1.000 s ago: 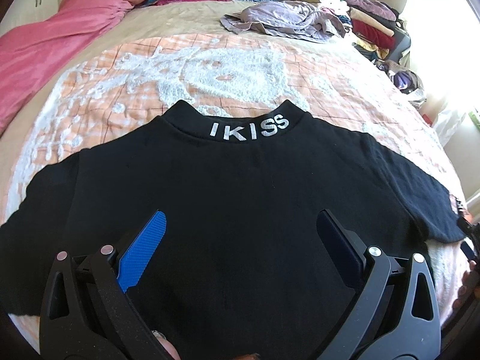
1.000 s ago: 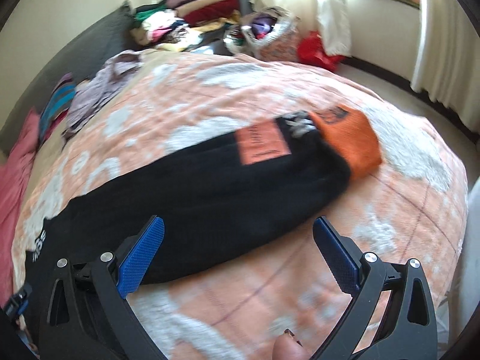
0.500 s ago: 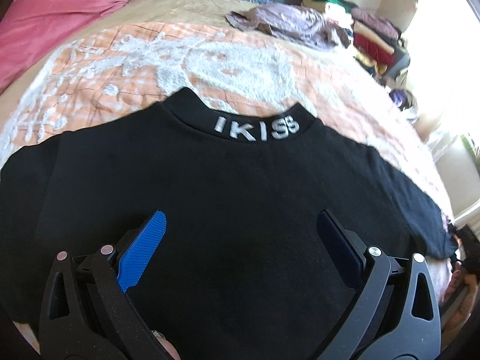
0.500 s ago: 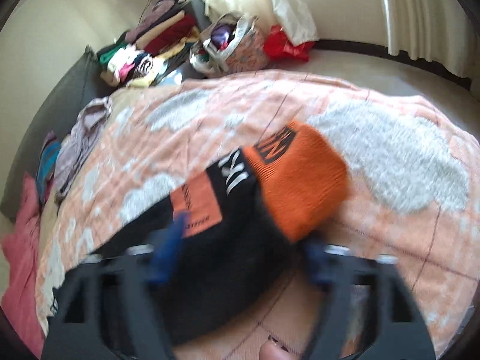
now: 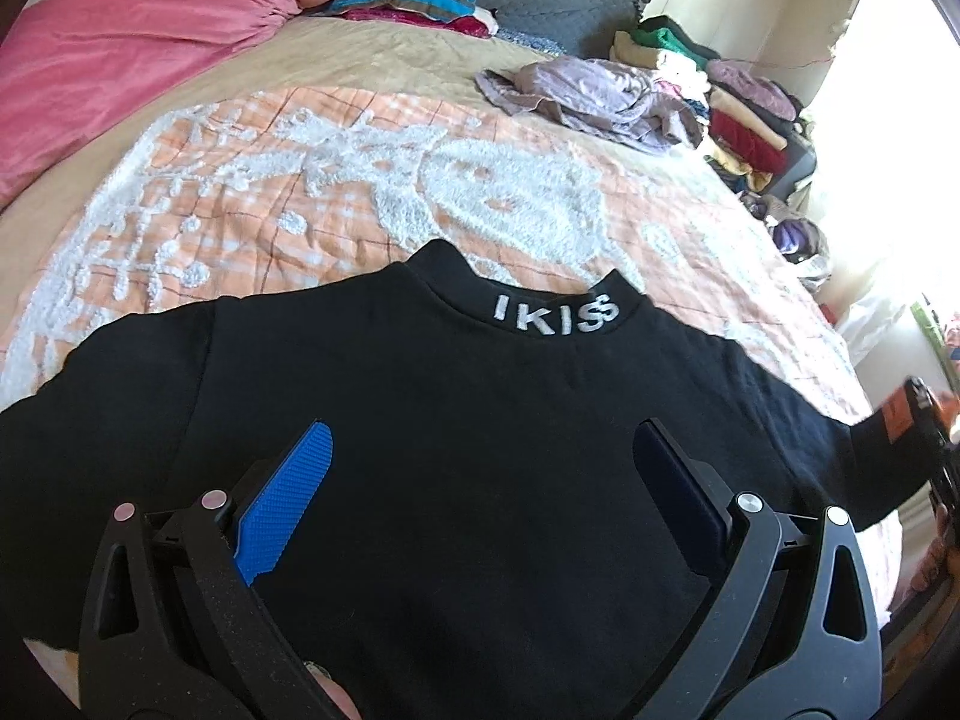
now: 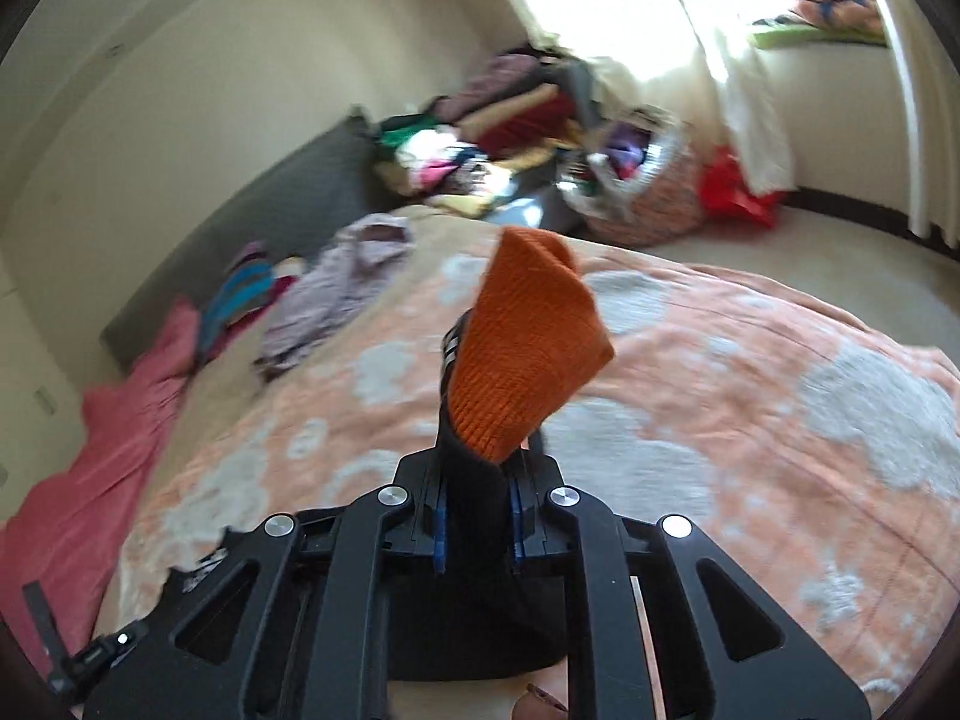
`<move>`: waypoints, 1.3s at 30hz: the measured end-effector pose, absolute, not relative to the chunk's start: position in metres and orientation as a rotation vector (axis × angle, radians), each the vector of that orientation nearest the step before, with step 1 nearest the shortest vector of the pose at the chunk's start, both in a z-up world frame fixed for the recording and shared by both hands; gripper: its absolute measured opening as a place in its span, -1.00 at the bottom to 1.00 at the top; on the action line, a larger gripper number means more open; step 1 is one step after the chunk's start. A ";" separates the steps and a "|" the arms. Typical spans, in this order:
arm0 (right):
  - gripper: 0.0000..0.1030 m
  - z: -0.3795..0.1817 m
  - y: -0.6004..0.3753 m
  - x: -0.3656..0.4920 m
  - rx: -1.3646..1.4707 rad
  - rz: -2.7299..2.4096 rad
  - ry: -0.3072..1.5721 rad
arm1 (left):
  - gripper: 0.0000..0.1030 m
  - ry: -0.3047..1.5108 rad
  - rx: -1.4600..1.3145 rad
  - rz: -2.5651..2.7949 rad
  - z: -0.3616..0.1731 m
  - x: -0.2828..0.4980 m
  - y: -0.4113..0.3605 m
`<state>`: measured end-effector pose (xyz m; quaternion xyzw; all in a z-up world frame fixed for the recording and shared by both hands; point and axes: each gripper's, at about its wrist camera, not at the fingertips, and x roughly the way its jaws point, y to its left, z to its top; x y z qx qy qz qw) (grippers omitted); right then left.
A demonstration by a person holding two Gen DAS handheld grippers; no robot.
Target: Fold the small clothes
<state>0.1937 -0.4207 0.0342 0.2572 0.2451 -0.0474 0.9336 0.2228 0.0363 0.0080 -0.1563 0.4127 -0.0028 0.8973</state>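
A black sweater (image 5: 456,432) with white "IKISS" lettering on its collar (image 5: 555,315) lies spread flat on the bed, collar away from me. My left gripper (image 5: 480,474) is open and empty, hovering low over the sweater's body. My right gripper (image 6: 477,516) is shut on the sweater's right sleeve (image 6: 474,510), lifted off the bed so the orange cuff (image 6: 528,354) stands up above the jaws. In the left wrist view the raised sleeve end with its orange patch (image 5: 900,426) shows at the far right edge.
The sweater lies on an orange and white patterned blanket (image 5: 360,192). A pink cover (image 5: 120,60) lies at the far left, a crumpled lilac garment (image 5: 588,96) and stacked clothes (image 5: 738,120) at the far right. A filled laundry basket (image 6: 642,186) stands beside the bed.
My right gripper moved onto the sleeve end, shut on it and lifted it, so the orange cuff now stands upright. My left gripper stayed open over the sweater, shifting only slightly.
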 end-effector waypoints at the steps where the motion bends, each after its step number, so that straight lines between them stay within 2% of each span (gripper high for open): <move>1: -0.75 0.040 -0.411 0.195 0.510 -0.068 0.498 | 0.84 0.857 -0.341 -0.019 0.008 0.222 0.038; 11: -0.75 0.061 -0.321 0.206 0.381 0.126 0.510 | 0.84 0.872 -0.451 -0.152 0.012 0.217 0.049; 29: -0.75 0.035 -0.182 0.207 0.180 0.325 0.610 | 0.83 0.898 -0.702 -0.245 0.000 0.215 0.086; 36: -0.69 0.012 -0.132 0.206 0.123 0.393 0.671 | 0.83 0.917 -0.749 -0.276 -0.007 0.216 0.091; 37: -0.60 0.009 -0.127 0.206 0.116 0.409 0.685 | 0.83 0.922 -0.761 -0.285 -0.009 0.216 0.091; 39: -0.22 0.003 -0.117 0.201 0.113 0.457 0.712 | 0.83 0.936 -0.802 -0.313 -0.015 0.217 0.092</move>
